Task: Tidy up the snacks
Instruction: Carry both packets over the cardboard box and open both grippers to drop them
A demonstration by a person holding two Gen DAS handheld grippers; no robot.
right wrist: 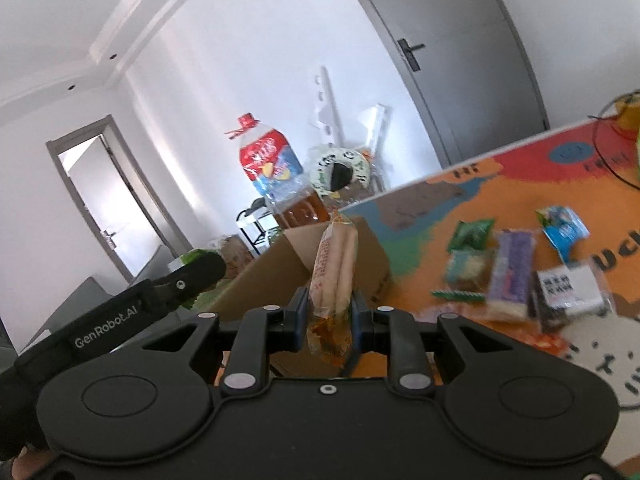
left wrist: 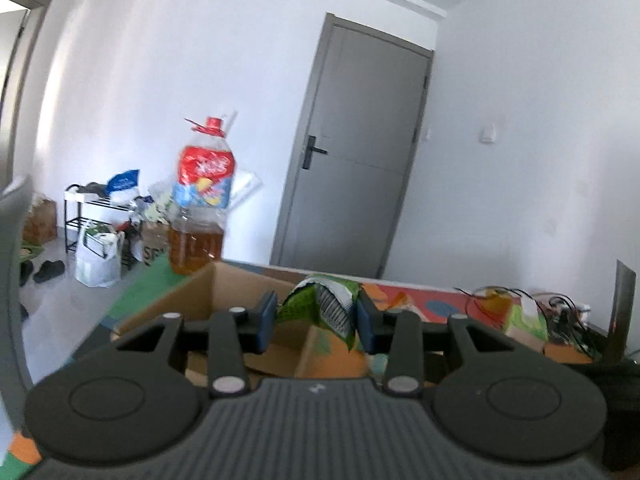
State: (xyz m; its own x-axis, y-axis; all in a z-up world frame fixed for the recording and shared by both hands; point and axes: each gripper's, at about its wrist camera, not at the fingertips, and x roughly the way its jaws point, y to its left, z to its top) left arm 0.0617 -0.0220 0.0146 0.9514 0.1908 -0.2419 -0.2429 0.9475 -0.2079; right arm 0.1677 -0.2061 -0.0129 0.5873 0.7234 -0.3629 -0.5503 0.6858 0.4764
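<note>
My left gripper [left wrist: 316, 322] is shut on a green and white snack bag [left wrist: 326, 304], held above an open cardboard box [left wrist: 192, 300]. The right gripper [right wrist: 330, 320] is shut on a long orange-wrapped snack pack [right wrist: 334, 272] that stands up between its pads, in front of the same cardboard box [right wrist: 272, 276]. The left gripper [right wrist: 200, 270] shows at the left of the right wrist view, still with a bit of green bag in it. Several loose snack packets [right wrist: 512, 276] lie on the colourful mat [right wrist: 520, 184] to the right.
A big oil bottle with a red cap [left wrist: 202, 200] stands at the table's far edge behind the box. Wires and small packets [left wrist: 520, 312] lie at the far right. A grey door [left wrist: 360, 168] and a cluttered shoe rack [left wrist: 100, 216] stand beyond the table.
</note>
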